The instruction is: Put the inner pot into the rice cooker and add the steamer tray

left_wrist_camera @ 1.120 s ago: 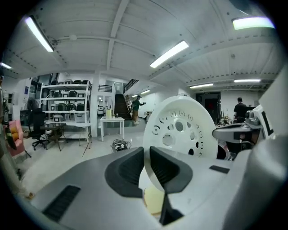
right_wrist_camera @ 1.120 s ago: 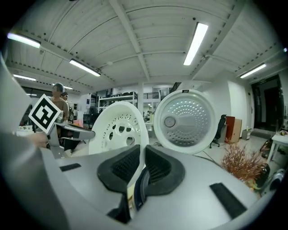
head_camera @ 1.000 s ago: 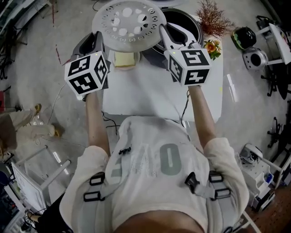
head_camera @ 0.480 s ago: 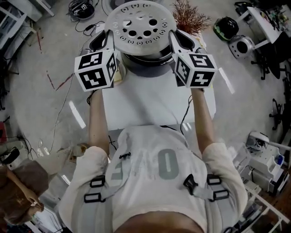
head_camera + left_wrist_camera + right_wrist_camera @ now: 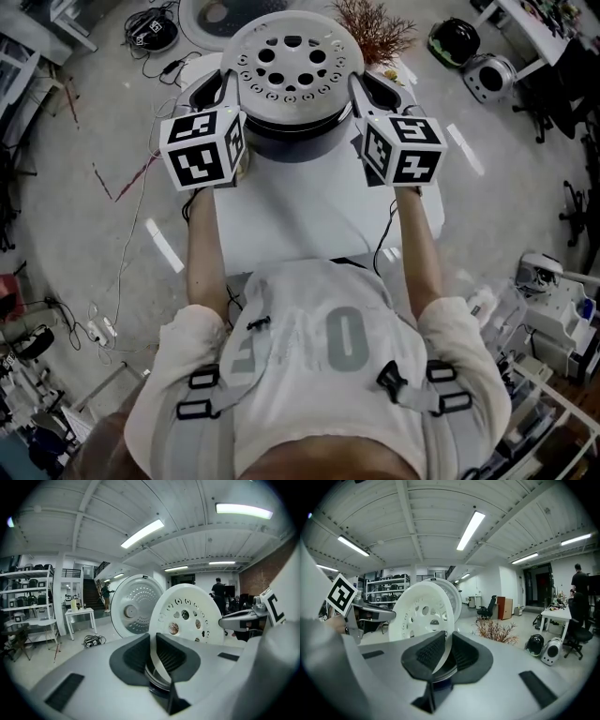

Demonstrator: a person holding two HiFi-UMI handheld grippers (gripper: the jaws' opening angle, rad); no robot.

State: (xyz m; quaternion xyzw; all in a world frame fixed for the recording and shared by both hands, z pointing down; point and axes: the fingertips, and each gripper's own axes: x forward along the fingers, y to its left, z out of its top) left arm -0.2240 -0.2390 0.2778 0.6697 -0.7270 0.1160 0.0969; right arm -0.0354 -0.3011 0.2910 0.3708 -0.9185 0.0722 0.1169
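Observation:
The white steamer tray (image 5: 294,64), round and full of holes, hangs level just above the rice cooker (image 5: 292,145), whose dark inner pot rim shows beneath it. My left gripper (image 5: 232,86) is shut on the tray's left rim and my right gripper (image 5: 357,86) is shut on its right rim. In the left gripper view the tray (image 5: 186,618) stands edge-on between the ribbed pads of my left gripper (image 5: 155,654), with the cooker's open lid (image 5: 133,605) behind. The right gripper view shows my right gripper (image 5: 444,651) pinching the tray (image 5: 421,613).
The cooker stands at the far end of a white table (image 5: 309,220). A dried reddish plant (image 5: 379,28) sits behind it at the right. Cables (image 5: 150,28) and a helmet (image 5: 450,42) lie on the floor; a person stands far off (image 5: 579,585).
Both grippers have carried the tray to the right, from beside the cooker to directly over its pot. Both grips are unchanged.

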